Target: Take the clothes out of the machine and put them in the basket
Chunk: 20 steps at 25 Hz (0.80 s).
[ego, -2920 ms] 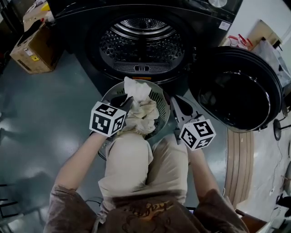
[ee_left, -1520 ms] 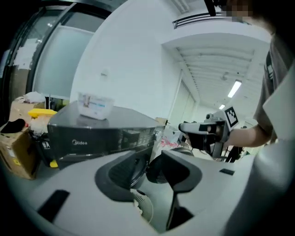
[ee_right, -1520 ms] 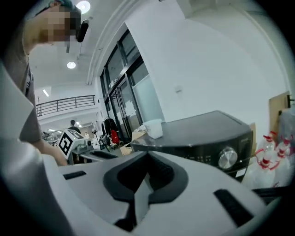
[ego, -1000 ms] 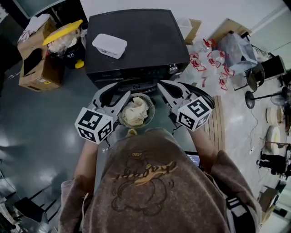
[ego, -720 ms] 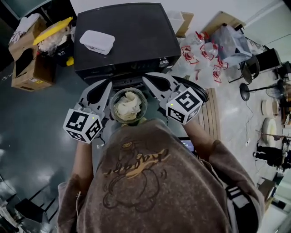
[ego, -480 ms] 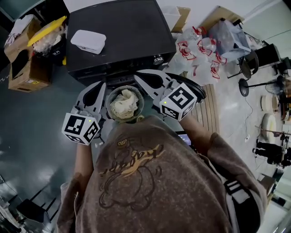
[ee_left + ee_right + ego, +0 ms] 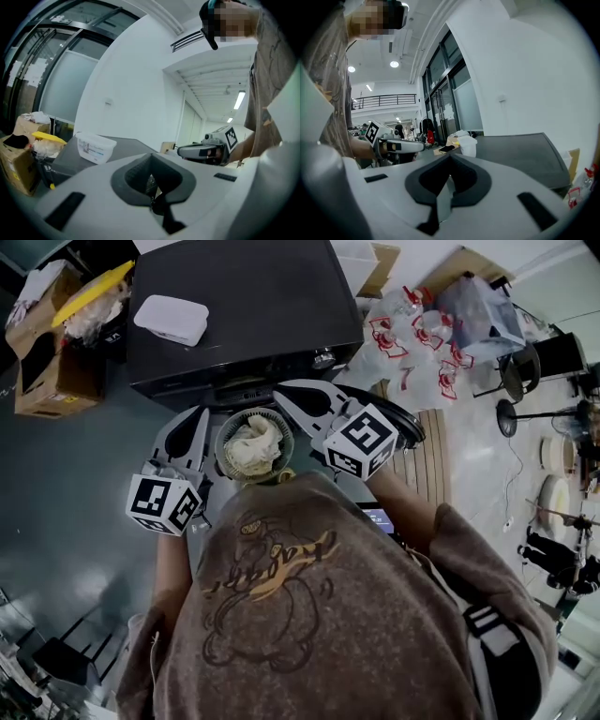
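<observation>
Left gripper (image 7: 192, 418) has closed, clothes (image 7: 251, 442) in basket (image 7: 221, 435)

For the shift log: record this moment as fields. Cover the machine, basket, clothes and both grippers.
machine: dark, seen from above, white tub on its top
basket: round, in front of the machine
clothes: cream bundle inside the basket
left gripper: left of the basket in the head view, jaws together, nothing between them
right gripper: right of the basket, jaws together, nothing between them
</observation>
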Motion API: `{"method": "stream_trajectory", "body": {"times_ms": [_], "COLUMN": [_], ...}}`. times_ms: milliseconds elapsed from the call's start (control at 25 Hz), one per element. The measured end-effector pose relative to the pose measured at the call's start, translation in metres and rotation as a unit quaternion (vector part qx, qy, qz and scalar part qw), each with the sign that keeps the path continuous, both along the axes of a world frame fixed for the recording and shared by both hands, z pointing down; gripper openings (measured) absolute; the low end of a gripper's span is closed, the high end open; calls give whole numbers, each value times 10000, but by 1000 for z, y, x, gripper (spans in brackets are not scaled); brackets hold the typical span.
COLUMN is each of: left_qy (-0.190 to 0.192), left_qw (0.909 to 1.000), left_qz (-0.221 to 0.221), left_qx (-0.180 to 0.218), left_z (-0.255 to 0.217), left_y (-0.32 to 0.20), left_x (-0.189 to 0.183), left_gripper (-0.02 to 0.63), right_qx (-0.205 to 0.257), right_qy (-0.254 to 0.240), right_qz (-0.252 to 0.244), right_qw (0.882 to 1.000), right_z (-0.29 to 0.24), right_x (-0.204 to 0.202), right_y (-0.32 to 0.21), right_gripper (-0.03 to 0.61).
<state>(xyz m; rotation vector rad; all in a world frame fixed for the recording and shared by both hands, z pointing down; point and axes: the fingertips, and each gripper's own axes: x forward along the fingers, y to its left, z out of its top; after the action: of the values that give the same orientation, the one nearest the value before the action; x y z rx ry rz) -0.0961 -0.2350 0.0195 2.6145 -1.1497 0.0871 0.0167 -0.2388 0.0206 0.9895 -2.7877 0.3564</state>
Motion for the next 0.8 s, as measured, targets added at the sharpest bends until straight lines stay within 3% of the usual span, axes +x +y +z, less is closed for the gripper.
{"method": "stream_trajectory", "body": {"times_ms": [360, 800], "left_qy": [39, 109], "left_qw": [9999, 9999], "left_qz": [140, -38], "left_qx": [2, -88], "left_z": [-1, 5], "left_y": [-8, -7], "left_x": [23, 14], "left_gripper": [6, 6], "right_qx": [19, -19], "right_qy": [-96, 6], "right_qz": [48, -17], "right_qw": [9999, 10000], "right_z": [-1, 2], "right_x": [2, 3], "right_y": [-8, -6], "right_gripper": [-3, -3]}}
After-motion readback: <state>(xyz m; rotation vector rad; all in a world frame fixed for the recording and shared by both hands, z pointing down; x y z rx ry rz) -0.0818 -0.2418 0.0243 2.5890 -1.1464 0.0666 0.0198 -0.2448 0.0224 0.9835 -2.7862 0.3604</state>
